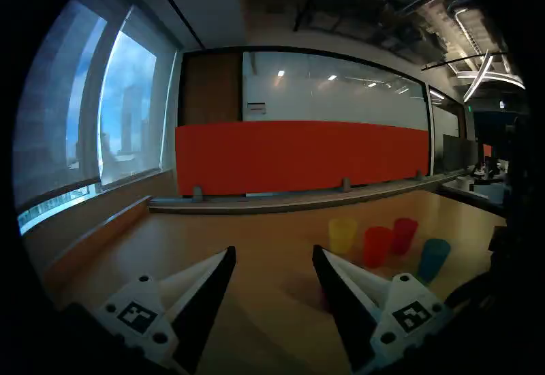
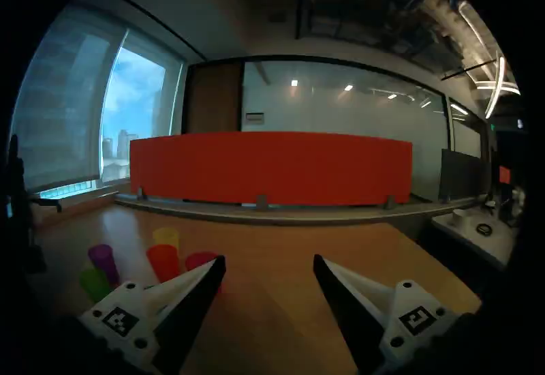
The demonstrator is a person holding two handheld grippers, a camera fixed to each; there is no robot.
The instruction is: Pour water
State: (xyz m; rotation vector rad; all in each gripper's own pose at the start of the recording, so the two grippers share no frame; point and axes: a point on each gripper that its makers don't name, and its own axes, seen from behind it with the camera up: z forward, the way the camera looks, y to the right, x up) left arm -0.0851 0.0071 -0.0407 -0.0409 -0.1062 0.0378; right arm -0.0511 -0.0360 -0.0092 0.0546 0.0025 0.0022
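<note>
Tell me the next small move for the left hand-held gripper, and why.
Likely ease the left hand-held gripper forward and to its right, toward the yellow cup. Its jaws stand open and empty, and that cup stands on the table ahead, not between its fingers. Which cup holds water cannot be told.

An orange divider (image 1: 300,157) lines the far edge of the wooden table (image 1: 272,238), near a window (image 1: 126,116).
</note>
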